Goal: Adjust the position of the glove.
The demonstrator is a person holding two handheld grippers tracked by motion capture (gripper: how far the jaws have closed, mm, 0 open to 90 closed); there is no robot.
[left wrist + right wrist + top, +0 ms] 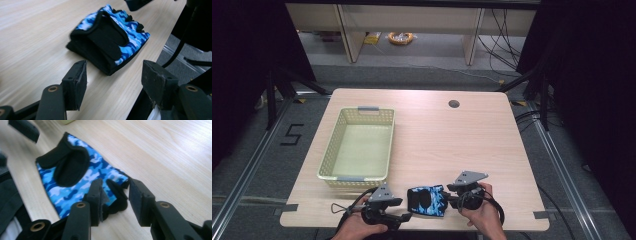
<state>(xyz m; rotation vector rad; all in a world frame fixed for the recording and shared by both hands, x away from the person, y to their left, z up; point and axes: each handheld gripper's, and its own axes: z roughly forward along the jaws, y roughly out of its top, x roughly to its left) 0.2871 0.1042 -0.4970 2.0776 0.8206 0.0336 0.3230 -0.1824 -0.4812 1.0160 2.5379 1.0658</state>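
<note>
A blue camouflage glove (427, 201) lies at the near edge of the surface (452, 145), between both grippers. The right gripper (115, 195), jaws released, straddles a finger stub; close squarely there. The left gripper (113, 80) is also released, short of the cuff. The high view adds the basket (339, 172) far left.

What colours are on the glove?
Blue camouflage with black trim; the glove shows best in the right gripper view.
</note>
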